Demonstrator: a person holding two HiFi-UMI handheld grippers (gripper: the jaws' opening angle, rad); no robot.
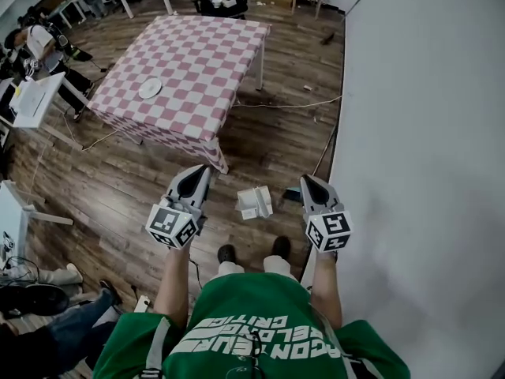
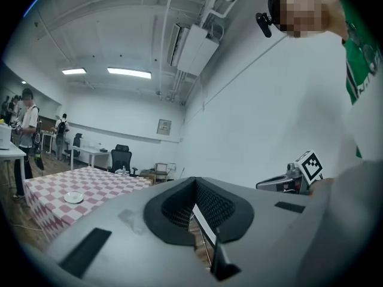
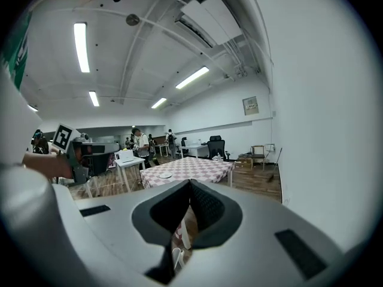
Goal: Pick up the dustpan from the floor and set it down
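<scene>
Holding both out over floor: left gripper [image 1: 203,169] and right gripper [image 1: 304,179] clamped tight, nothing in either. Dustpan [image 1: 255,202] on floor between them, just ahead of my shoes [image 1: 227,253], head view only. Shirt [image 1: 252,322] print upside down, can't read it. Gripper views catch table [image 2: 102,183] instead.

bright, even indoor light from ceiling tube lamps [image 3: 79,46]. the white wall [image 1: 426,133] reads flat and pale; shadows on the wood floor [image 1: 118,188] are soft. both gripper views bend strongly at the edges, with black corners. the left gripper [image 2: 192,181], close to its lens, is slightly soft.
</scene>
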